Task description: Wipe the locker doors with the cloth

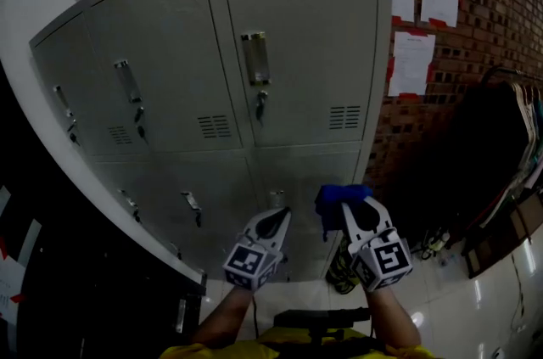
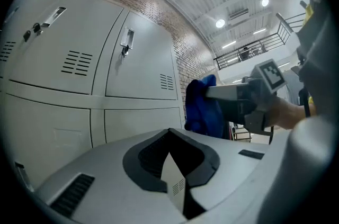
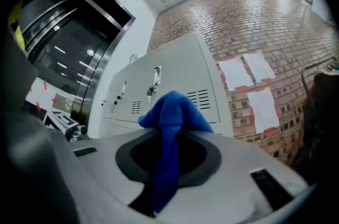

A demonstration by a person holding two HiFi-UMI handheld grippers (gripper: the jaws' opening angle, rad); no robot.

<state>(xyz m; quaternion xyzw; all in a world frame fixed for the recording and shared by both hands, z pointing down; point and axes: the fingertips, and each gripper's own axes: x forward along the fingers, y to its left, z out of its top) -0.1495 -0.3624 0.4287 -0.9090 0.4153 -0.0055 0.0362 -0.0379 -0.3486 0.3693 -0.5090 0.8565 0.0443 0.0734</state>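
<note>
Head view has both tools low in the frame, pointed up at the bank of grey locker doors (image 1: 297,52) that fills the upper left and centre. The right gripper (image 1: 360,213) has its jaws clamped on the blue cloth (image 1: 339,198). Its own view shows the cloth pinched in the slot, one tail hanging down toward the bottom of the frame and a bunched head standing out past the tips. That bunched head is what would meet the metal first. It points at the lower row of doors, near their right end, close to where the lockers give way to the brick wall (image 1: 492,1) with its paper sheets (image 1: 416,60).

The left gripper (image 1: 273,220) sits just beside it to the left, jaws together with nothing between them, so to my eye it has no part in the wiping yet.

From where I stand, the cloth looks close to the lower right door but I cannot tell that it touches. In the left gripper view it hangs just off the right edge of the cabinet rather than flat against a panel. The right hand is plainly the one to carry the stroke, pushing forward and then sweeping leftward across the doors
</note>
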